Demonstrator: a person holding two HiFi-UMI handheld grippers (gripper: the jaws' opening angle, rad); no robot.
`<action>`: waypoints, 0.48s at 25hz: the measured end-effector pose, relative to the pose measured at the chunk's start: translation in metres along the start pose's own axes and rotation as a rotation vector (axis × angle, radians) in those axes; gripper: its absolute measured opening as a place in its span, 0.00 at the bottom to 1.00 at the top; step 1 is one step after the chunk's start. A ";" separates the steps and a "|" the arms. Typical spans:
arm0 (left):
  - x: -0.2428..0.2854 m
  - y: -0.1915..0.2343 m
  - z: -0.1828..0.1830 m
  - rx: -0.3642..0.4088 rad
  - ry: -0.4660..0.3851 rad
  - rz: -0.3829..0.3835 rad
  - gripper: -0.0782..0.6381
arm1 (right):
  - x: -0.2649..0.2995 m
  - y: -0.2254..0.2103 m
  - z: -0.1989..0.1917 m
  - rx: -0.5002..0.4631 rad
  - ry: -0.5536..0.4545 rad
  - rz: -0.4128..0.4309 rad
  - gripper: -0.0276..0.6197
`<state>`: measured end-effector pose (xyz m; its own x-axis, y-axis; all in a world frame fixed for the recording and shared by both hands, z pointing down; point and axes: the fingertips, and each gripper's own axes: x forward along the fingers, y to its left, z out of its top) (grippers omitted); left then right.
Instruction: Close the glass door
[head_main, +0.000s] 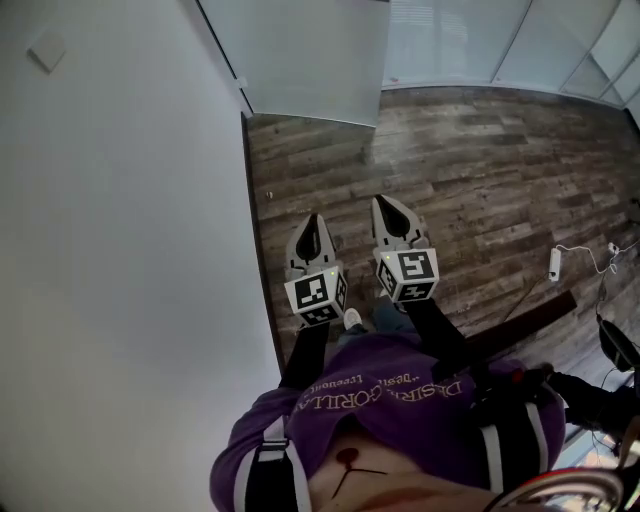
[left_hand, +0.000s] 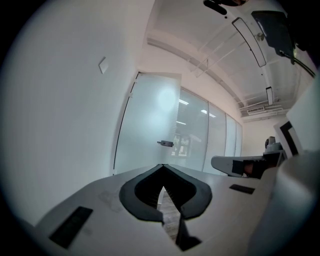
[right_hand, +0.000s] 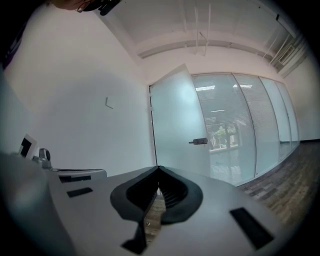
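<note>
Beyond left tongs (head_main: 313, 220), right tongs (head_main: 389, 203): glass door (head_main: 310, 60) ajar.

The glass door (head_main: 310, 60) was seen frosted in a pale blue-white, its handle (right_hand: 198, 141) dark. The wall (head_main: 120, 250) on the left was painted plain white. The floor (head_main: 480, 170) was patterned in grey-brown wood planks. The left gripper (head_main: 313, 220) and right gripper (head_main: 386, 203) were shelled in light grey, with pads (left_hand: 147, 192) lined in black. Black-and-white square markers were carried on their cubes (head_main: 408, 272). Nearest, a purple shirt (head_main: 390, 400) was printed with pale lettering and crossed by black straps (head_main: 270, 470).
</note>
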<state>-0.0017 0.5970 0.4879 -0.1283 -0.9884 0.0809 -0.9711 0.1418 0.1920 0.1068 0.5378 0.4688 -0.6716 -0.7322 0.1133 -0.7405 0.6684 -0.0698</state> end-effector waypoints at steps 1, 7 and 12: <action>0.005 0.003 -0.001 -0.012 0.006 0.003 0.11 | 0.005 -0.001 0.000 -0.003 0.005 0.001 0.04; 0.043 0.017 -0.005 -0.044 0.008 0.044 0.11 | 0.049 -0.015 -0.001 -0.009 0.019 0.035 0.04; 0.082 0.019 -0.006 -0.039 0.013 0.078 0.11 | 0.090 -0.032 -0.001 -0.001 0.023 0.084 0.04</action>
<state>-0.0295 0.5192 0.5045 -0.2000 -0.9736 0.1100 -0.9497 0.2202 0.2225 0.0708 0.4507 0.4822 -0.7303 -0.6706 0.1303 -0.6819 0.7272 -0.0794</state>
